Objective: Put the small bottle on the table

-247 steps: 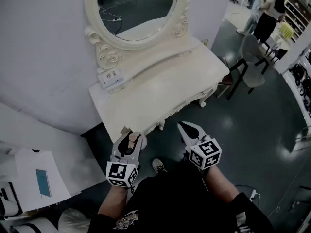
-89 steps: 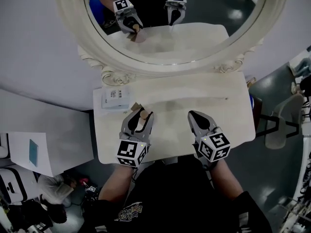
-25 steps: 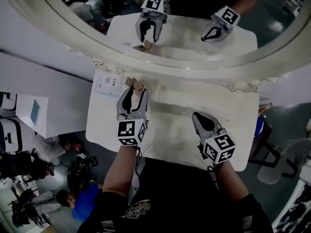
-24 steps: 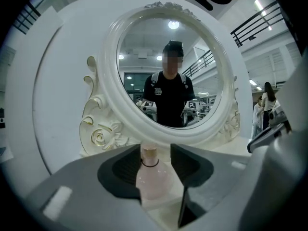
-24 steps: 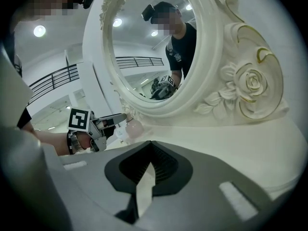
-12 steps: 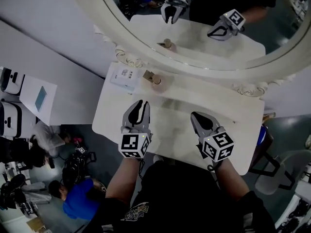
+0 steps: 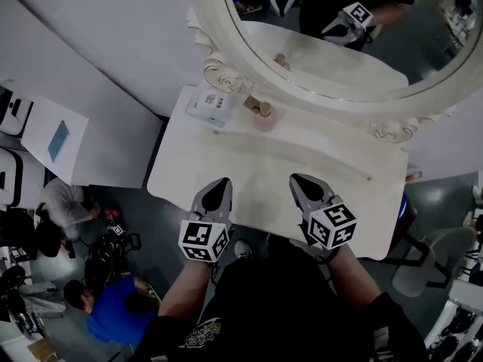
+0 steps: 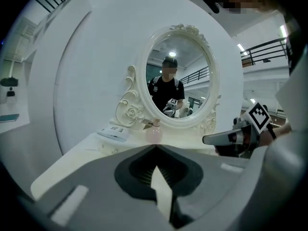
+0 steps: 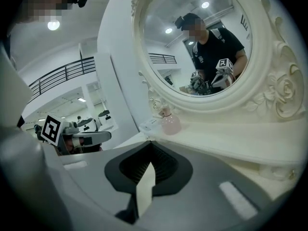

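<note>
Small bottle (image 7: 264,115) is on the desk (image 7: 317,161). It's at the back edge, left of centre, right against the foot of the mirror frame (image 7: 226,66) and just right of a white printed card (image 7: 210,105). It stands upright with its long axis vertical and the cap on top. Nothing is touching it.

Left claw (image 7: 218,188) has its jaws together at the tips with nothing between them. It hangs over the near edge, left side. Right claw (image 7: 301,184) is the same, tips meeting and empty, over the near edge further right. Both point toward the back edge.

Key relation: the bottle is straight ahead of both claws, well apart from them across the depth of the desk. In the head view it sits between the two claw lines, so neither is clearly nearer. The left gripper view has it dead centre over the jaw tips, while the right gripper view has it slightly off to the right.

My read is that the placement is done, since the bottle is down, stable and released. If a re-grab is needed, the left claw is the simpler choice: open it, go straight forward and close on the round body below the cap. The mirror frame sits right behind the bottle, so overshoot is the risk.
</note>
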{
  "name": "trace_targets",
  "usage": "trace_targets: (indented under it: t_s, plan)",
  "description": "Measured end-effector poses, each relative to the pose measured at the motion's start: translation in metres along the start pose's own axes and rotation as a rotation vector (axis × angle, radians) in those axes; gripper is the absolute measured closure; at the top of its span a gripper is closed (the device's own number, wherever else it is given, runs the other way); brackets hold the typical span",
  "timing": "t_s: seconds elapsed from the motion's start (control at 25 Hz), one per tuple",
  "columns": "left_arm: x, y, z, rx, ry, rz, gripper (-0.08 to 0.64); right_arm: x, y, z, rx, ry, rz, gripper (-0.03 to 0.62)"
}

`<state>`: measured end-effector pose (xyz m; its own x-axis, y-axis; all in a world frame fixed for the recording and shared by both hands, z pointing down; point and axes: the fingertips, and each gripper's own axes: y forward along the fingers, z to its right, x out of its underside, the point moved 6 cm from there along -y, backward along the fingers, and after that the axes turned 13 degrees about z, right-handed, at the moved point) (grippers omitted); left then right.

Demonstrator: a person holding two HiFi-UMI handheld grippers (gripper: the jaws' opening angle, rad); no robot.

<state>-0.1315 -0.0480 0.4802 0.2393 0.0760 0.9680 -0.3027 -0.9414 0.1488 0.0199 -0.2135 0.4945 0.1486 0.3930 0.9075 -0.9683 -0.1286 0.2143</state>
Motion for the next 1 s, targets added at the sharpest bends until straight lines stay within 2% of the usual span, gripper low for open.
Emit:
trace_targets:
  t_s: [0.52, 1.0]
  plan:
    - [0.004, -0.08, 0.016, 0.151, -0.062, -0.016, 0.56, 0.029, -0.038, -0.078, 0.068, 0.0, 0.039, 0.563]
    - [0.023, -0.138, 0.033, 0.273, -0.063, -0.053, 0.56, 0.059, -0.084, -0.131, 0.142, -0.001, 0.063, 0.564]
